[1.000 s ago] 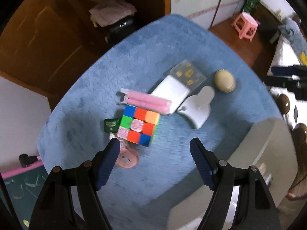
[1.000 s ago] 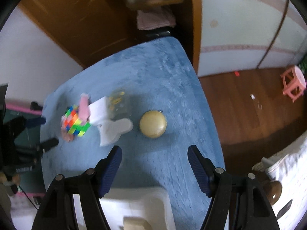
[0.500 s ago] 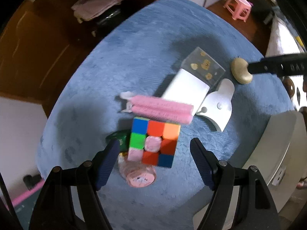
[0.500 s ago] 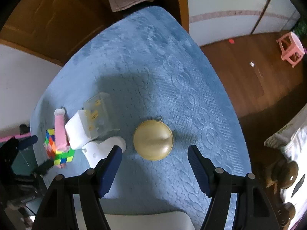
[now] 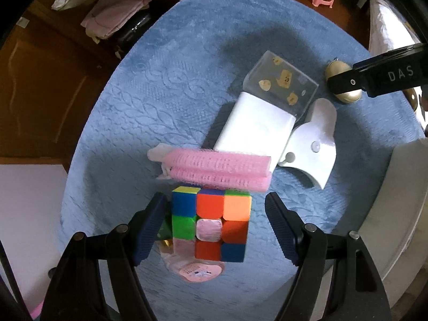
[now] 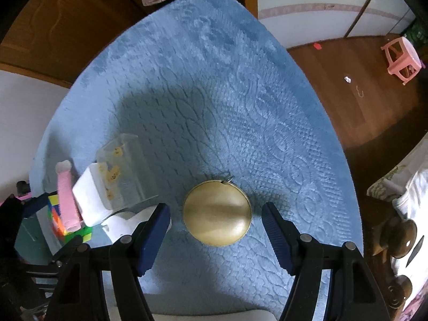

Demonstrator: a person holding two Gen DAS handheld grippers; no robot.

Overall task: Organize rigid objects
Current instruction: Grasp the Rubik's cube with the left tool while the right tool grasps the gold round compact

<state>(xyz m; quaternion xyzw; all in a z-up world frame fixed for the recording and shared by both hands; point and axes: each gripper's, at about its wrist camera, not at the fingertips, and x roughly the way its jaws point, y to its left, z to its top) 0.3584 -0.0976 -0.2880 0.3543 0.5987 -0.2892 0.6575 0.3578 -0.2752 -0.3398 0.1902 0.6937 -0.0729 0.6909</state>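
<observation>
A multicoloured puzzle cube (image 5: 210,223) stands on the blue mat (image 5: 160,93), and my left gripper (image 5: 215,230) is open around it. Its left finger sits close to the cube's side, while a gap shows on the right. A pink hair roller (image 5: 216,171) lies just beyond the cube. In the right wrist view a round gold case (image 6: 216,212) lies flat on the mat (image 6: 214,80). My right gripper (image 6: 216,232) is open astride the case, with a gap on each side. From the left wrist view, the right gripper (image 5: 374,77) covers part of the gold case (image 5: 345,96).
A white box with a clear lid (image 5: 256,131) and a curved white plastic piece (image 5: 313,149) lie between cube and case. A pink round item (image 5: 198,270) and a small green thing (image 5: 164,230) lie partly hidden under the cube. A white container (image 5: 401,214) borders the mat.
Both grippers have come down toward the mat. The cube now lies between the left fingers and the gold case between the right fingers. Neither jaw opening has changed.
</observation>
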